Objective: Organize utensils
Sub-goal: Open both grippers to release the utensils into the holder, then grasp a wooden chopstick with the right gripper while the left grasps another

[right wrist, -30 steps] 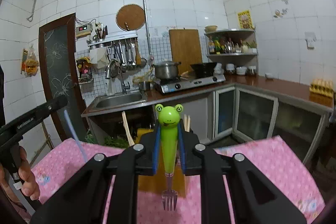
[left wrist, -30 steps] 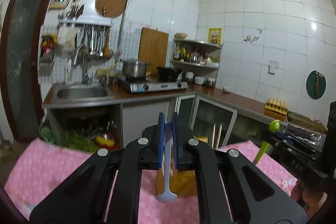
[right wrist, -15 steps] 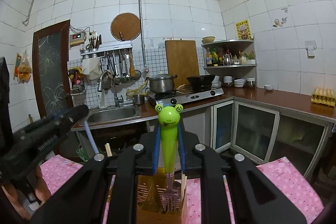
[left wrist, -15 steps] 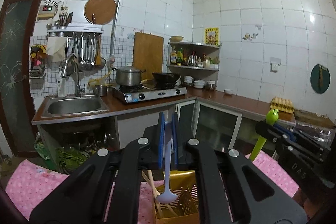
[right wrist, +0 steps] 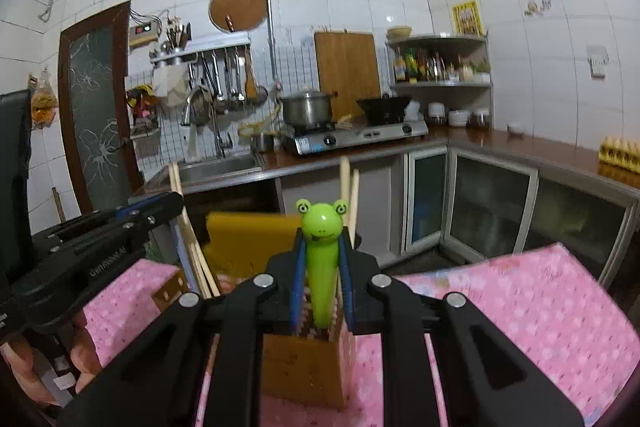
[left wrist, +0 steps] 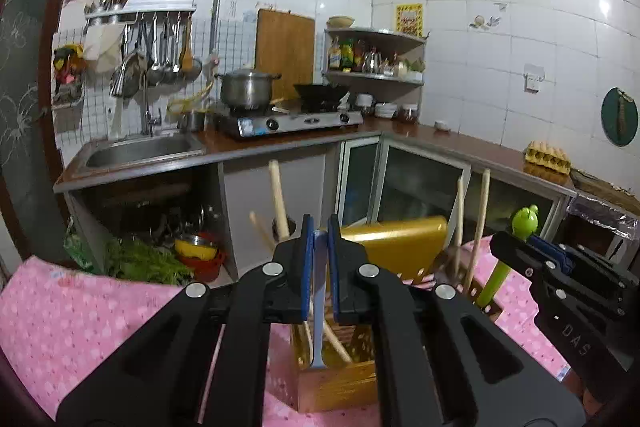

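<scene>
One wooden utensil holder point(left wrist: 340, 383), box-shaped with slotted walls, stands on the pink dotted surface point(left wrist: 60, 327). The left gripper point(left wrist: 319, 267) pinches one pale blue plastic spoon point(left wrist: 318, 331), bowl down inside the holder. The right gripper point(right wrist: 322, 267) clamps one glossy green frog-headed fork point(right wrist: 322, 247) into it. Several wooden chopsticks point(left wrist: 478, 219) lean inside.

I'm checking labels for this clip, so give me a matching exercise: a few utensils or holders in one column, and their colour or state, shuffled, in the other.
Things:
1. frog-handled fork
2. pale blue spoon
3. wooden utensil holder
4. chopsticks

States:
A. stands on the pink cloth
B. clamped in the left gripper
C. stand loose in the holder, ungripped
D. clamped in the right gripper

Pairs: 1-D, 2-B, 3-A, 4-C
</scene>
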The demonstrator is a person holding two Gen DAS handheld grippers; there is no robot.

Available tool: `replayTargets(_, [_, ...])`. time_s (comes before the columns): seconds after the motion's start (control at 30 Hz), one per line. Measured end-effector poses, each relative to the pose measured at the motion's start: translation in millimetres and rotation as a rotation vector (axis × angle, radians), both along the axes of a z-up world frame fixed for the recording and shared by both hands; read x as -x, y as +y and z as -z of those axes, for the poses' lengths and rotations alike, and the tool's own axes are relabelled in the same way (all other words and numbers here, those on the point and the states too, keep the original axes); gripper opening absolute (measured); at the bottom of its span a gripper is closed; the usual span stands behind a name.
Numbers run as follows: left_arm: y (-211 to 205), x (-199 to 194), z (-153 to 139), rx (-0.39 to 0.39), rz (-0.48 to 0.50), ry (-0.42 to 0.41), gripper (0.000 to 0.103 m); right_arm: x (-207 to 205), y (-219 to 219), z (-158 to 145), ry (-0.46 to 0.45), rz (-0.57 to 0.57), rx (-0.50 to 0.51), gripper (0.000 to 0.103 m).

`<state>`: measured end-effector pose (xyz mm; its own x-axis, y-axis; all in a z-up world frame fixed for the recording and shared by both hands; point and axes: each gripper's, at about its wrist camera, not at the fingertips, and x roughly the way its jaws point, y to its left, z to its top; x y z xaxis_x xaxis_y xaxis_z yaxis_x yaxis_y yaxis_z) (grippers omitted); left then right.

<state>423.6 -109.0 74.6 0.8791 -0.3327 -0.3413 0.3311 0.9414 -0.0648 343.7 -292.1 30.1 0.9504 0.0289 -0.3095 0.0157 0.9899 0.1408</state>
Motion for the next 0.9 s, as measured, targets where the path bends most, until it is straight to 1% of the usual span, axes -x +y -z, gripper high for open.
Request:
replayTargets(0.1, [2.5,-3.6,11.6,-0.007,-0.014,0.029,0.006,0.1,-2.0,11.8,0.023,0.002,-0.013,0.016])
replayTargets(0.2, [5.3,-5.2,18.9,-0.016,-0.02,0.069,0.006,2.4,0.6,16.1,0.032,-0.008,0.012,0.017])
replayTargets(0.23, [7.4,-3.5,18.6,-0.014,-0.013,0.082,0.009,2.3,0.2,15.3,0.039,-0.019,0.003,0.017])
replayTargets(0.27, [8.3,-1.5,16.9,-0.014,-0.01,0.09,0.022,3.0,-0.1,14.0,0.046,-0.024,-0.006,0.018])
replayTargets(0.3, [11.1,3.1,13.9,-0.016,-0.02,0.096,0.033,6.4,-1.0,11.4,0.054,-0.026,-0.02,0.031])
replayTargets(0.33, [14.6,9.2,10.7,-0.02,-0.05,0.091,0.055,10.1,-2.1,8.7,0.057,-0.018,-0.026,0.052])
replayTargets(0.37, [19.1,15.1,8.0,-0.012,-0.071,0.083,0.065,14.6,-3.1,6.1,0.061,-0.009,-0.031,0.059])
replayTargets(0.4, [25.4,23.4,5.7,0.008,-0.072,0.088,0.067,18.6,-3.6,4.2,0.067,-0.008,-0.034,0.06])
replayTargets(0.5, [41.7,38.0,8.2,0.03,-0.07,0.157,0.068,29.1,-4.3,2.7,0.109,-0.005,-0.032,0.06])
replayTargets(0.53, [48.2,43.3,10.9,0.032,-0.066,0.183,0.071,35.4,-5.2,3.8,0.124,0.002,-0.032,0.06])
replayTargets(0.57, [52.6,47.8,13.5,0.029,-0.069,0.199,0.076,42.4,-6.3,4.9,0.136,0.008,-0.033,0.06])
replayTargets(0.63, [64.3,63.3,23.5,-0.013,-0.103,0.235,0.081,56.0,-6.3,9.0,0.163,0.006,-0.035,0.061])
replayTargets(0.67, [67.4,69.0,27.8,-0.027,-0.11,0.245,0.081,62.9,-5.1,11.6,0.176,0.002,-0.033,0.062])
replayTargets(0.73, [76.0,83.1,41.2,-0.062,-0.118,0.292,0.083,80.9,1.1,21.6,0.213,-0.015,-0.006,0.064])
replayTargets(0.83, [90.6,103.4,64.1,-0.094,-0.121,0.362,0.086,100.0,11.3,40.0,0.284,-0.037,0.031,0.064])
replayTargets(0.9, [99.3,113.7,76.7,-0.105,-0.131,0.396,0.088,111.7,17.2,52.1,0.325,-0.052,0.031,0.064])
